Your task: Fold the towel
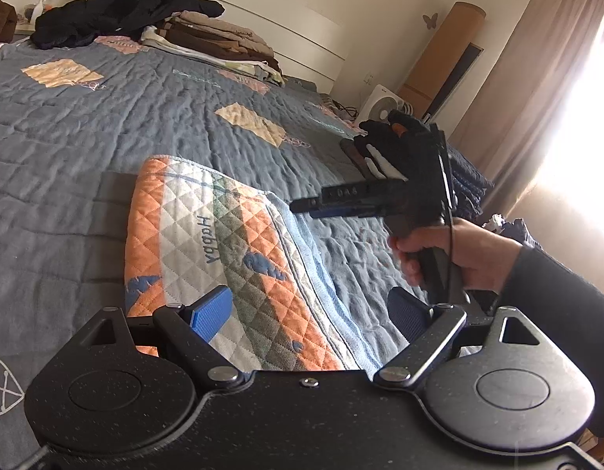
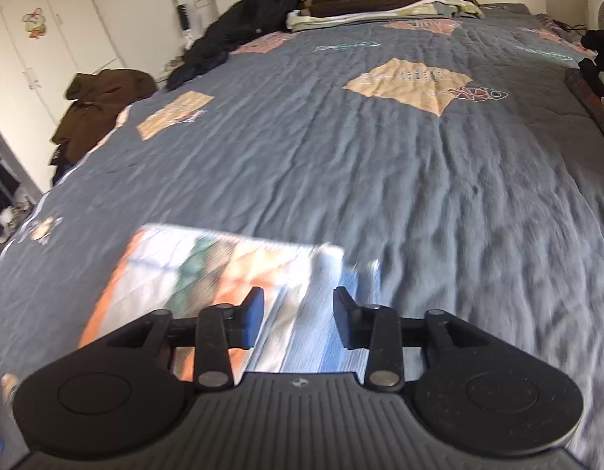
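A quilted towel (image 1: pixel 239 246) in orange, white, grey-green and light blue lies folded on the grey bedspread, with the word "Happy" stitched on it. My left gripper (image 1: pixel 307 313) hovers over its near end, open, nothing between its blue pads. A hand holds my right gripper (image 1: pixel 302 205) above the towel's right edge, seen from the side. In the right wrist view the towel (image 2: pixel 223 266) is motion-blurred just under my right gripper (image 2: pixel 298 317), which stands open and empty.
The grey patchwork bedspread (image 2: pixel 380 156) stretches far ahead. A stack of folded clothes (image 2: pixel 380 0) and a black jacket (image 1: pixel 118 11) lie at the headboard. Dark garments (image 1: pixel 384 149) sit at the bed's right side. A brown garment (image 2: pixel 98 105) hangs off the left edge.
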The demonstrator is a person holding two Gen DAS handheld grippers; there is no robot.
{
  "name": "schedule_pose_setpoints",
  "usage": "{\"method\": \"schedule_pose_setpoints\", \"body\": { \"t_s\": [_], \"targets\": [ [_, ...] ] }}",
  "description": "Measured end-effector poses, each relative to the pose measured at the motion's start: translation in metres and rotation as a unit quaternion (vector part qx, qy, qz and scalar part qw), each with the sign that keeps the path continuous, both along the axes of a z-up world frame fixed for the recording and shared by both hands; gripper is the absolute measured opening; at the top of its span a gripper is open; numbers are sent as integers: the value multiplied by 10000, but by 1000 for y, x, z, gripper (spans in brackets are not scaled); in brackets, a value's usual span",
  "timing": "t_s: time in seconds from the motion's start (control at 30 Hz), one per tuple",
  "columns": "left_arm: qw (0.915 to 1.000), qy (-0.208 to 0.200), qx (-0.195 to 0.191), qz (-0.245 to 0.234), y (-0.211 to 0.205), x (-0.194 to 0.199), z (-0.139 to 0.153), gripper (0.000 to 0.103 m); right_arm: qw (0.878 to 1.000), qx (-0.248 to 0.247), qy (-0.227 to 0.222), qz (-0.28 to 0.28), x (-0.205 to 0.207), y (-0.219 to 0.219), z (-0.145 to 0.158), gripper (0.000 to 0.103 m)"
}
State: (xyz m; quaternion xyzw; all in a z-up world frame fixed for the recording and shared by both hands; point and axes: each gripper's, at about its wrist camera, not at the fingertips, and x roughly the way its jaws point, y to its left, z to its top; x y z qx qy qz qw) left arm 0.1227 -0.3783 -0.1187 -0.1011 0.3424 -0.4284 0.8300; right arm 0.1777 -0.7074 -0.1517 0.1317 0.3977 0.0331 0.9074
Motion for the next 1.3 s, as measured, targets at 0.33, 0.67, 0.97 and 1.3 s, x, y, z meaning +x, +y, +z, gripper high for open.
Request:
{"method": "schedule_pose_setpoints", "body": {
  "t_s": [0.33,0.67,0.97,1.3],
  "targets": [
    [10000,-79,-55,-17,-3,-3,5,87,9986,35,523,10,-31,15,-32,42],
    [10000,-17,-20,40,1,1,1,87,9998,-6,86,-195,-42,15,-24,9],
    [10000,-23,-33,17,-1,0,2,87,9985,405,-7,-377,-56,-6,-18,4],
    [10000,-19,3,-24,-3,-1,1,87,9986,450,252,-117,-37,5,-27,11]
  ]
}}
